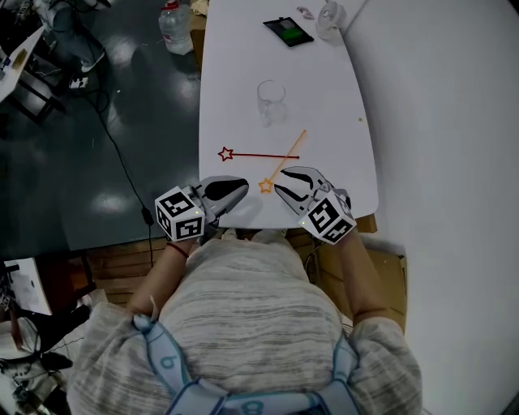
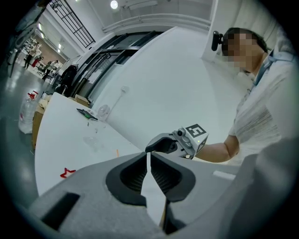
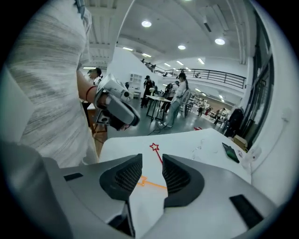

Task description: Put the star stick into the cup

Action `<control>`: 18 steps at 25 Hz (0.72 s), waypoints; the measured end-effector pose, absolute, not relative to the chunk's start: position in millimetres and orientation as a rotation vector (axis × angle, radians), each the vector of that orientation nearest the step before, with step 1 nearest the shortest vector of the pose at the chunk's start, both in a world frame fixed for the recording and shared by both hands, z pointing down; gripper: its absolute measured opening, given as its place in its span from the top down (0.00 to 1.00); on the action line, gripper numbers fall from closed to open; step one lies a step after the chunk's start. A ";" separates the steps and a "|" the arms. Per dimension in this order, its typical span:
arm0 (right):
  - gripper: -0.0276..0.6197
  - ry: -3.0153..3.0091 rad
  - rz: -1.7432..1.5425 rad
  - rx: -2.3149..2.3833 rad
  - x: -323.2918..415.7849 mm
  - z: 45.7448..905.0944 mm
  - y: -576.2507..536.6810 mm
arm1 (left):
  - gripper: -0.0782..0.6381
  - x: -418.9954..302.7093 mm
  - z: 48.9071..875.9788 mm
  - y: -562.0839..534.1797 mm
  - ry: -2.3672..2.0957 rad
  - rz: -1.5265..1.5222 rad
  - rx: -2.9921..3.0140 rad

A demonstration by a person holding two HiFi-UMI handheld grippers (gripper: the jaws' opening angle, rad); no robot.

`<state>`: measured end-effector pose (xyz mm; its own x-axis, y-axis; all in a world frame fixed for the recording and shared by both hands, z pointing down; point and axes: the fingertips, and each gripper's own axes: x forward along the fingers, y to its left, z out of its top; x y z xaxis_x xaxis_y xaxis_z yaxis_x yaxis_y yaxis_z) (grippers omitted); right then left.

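Note:
Two star sticks lie crossed on the white table (image 1: 243, 73): a red star stick (image 1: 259, 155) and an orange star stick (image 1: 284, 159) whose star end points at me. The clear glass cup (image 1: 272, 101) stands upright beyond them. My right gripper (image 1: 281, 180) is open at the near edge, with the orange star (image 3: 141, 181) on the table between its jaws and the red star stick (image 3: 155, 150) beyond. My left gripper (image 1: 243, 188) is shut and empty, just left of the orange star. In the left gripper view the red star (image 2: 68, 173) shows at the left and the right gripper (image 2: 155, 147) straight ahead.
A dark phone (image 1: 288, 31) and a small white object (image 1: 328, 18) lie at the table's far end. A plastic bottle (image 1: 174, 24) stands on the dark floor to the left, with cables nearby. The table's near edge lies right under both grippers.

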<state>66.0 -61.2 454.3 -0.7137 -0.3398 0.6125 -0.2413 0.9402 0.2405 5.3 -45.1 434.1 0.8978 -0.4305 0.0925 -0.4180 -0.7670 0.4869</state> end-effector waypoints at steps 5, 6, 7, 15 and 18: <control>0.80 -2.240 -0.369 0.240 71.2 479.3 -73.3 | 0.87 10.7 443.9 -56.6 -0.621 0.016 2.555; 0.80 -2.213 -0.397 0.210 71.8 483.6 -75.6 | 0.87 11.0 445.2 -59.0 -0.622 0.021 2.553; 0.80 -2.188 -0.424 0.180 72.4 487.7 -77.5 | 0.87 11.3 446.4 -61.2 -0.624 0.023 2.550; 0.80 -1.974 -0.636 -0.062 76.9 522.2 -91.2 | 0.87 12.3 455.0 -76.5 -0.651 0.008 2.511; 0.80 -1.861 -0.729 -0.179 79.4 539.9 -95.5 | 0.87 12.6 456.8 -79.2 -0.657 -0.004 2.497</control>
